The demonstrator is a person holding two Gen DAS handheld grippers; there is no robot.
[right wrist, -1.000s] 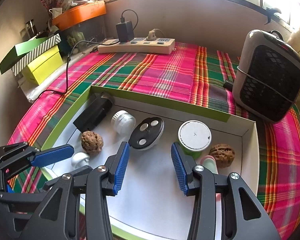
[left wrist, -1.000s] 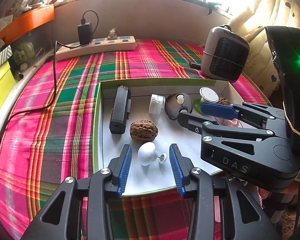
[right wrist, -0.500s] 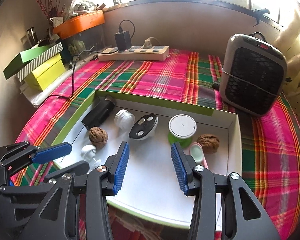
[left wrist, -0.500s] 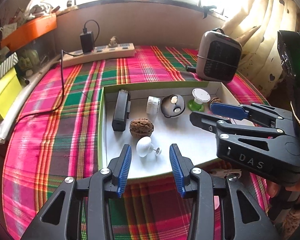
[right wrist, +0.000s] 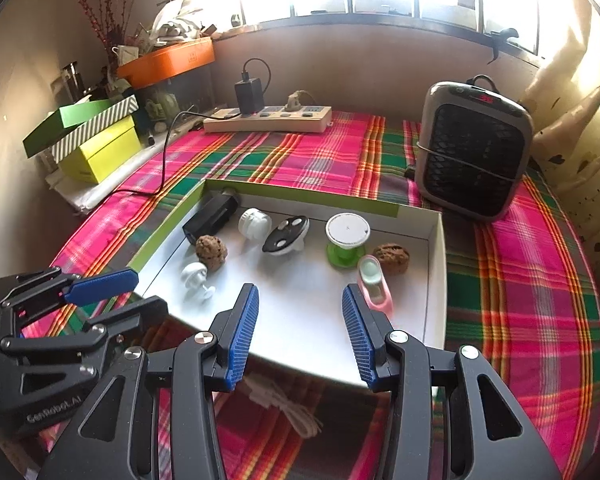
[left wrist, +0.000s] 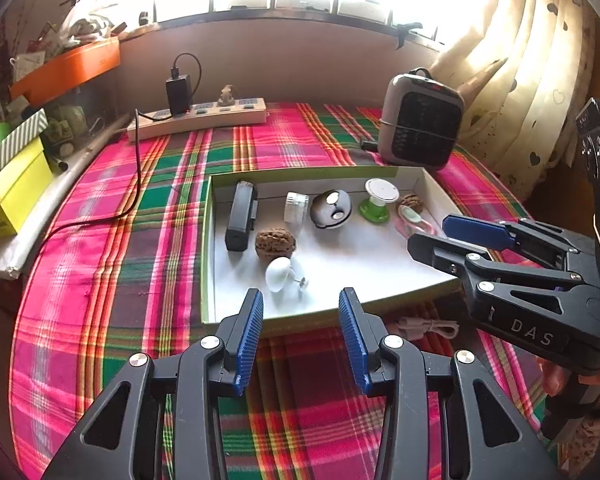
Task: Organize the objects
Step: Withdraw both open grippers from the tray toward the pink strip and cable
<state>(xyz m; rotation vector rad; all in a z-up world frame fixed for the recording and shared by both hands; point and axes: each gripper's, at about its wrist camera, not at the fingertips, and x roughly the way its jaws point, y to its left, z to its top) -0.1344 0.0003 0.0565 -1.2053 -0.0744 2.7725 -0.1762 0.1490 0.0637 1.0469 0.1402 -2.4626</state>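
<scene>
White tray (left wrist: 432, 188) with green outer walls sits on plaid tablecloth (left wrist: 112, 264), roughly centre of the table. Inside, eight items counted: one black rectangular device (left wrist: 241, 216) at tray's 10 o'clock, lying along the left wall; one small white ridged jar (left wrist: 297, 207) just right of it; one black dome with two pale discs (left wrist: 331, 209) at 12 o'clock; one green spool with white round top (left wrist: 378, 200) upright at 1 o'clock; two walnuts, left walnut (left wrist: 275, 243) touching or nearly touching the black device's near end, right walnut (left wrist: 411, 202) at 2 o'clock by the right wall; one pink shoe-shaped piece (right wrist: 374, 284) just in front of right walnut; one white knob with metal screw (left wrist: 279, 274) at 8 o'clock, just below left walnut.

Two grippers, both empty. Left gripper (left wrist: 300, 332) hangs over tray's near edge, blue pads apart at middling gap, nothing between. Right gripper (right wrist: 298, 330) likewise gaping midway, nothing between, over tray's near rim; in the left wrist view it sits at 3 o'clock of the tray.

Outward: one bundled white cord (right wrist: 288, 406) on cloth just below tray's near edge. One grey heater (right wrist: 472, 152) at 1 o'clock beyond tray. One power strip (right wrist: 268, 120) at 12 o'clock by the wall, one black charger (right wrist: 249, 94) plugged in. Stacked boxes at 10 o'clock: one yellow box (right wrist: 104, 152), one green striped lid (right wrist: 84, 124), one orange box (right wrist: 168, 62) above. Curtain (left wrist: 516, 76) far right.
</scene>
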